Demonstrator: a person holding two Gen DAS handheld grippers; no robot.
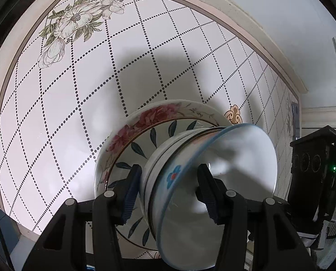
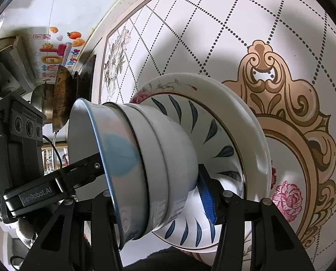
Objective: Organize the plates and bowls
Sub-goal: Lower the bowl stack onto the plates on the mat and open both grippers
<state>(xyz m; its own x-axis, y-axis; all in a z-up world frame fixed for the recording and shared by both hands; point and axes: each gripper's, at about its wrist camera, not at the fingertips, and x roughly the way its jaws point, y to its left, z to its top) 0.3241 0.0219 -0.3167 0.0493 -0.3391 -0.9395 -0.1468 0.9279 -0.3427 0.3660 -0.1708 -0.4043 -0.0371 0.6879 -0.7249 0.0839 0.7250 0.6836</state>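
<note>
- Bowl stack [image 2: 145, 169]: three or so nested bowls, top one blue-rimmed, sitting in the leaf-pattern plate [image 2: 215, 133] atop a rose-rimmed plate [image 2: 256, 122], on the tiled counter [image 1: 77, 113].
- My left gripper [image 1: 168, 185] & right gripper [image 2: 154, 194] each straddle the stack, one finger inside the top bowl, one outside; clenched or not — can't tell.
- Risk, I judge: uneven lift btwn grippers tips the stack, glazed bowls slip.
- Far: wok [image 2: 60, 99] on stove.

Bowls [image 2: 159, 158] on plates [image 2: 224, 117] (nested)
</note>
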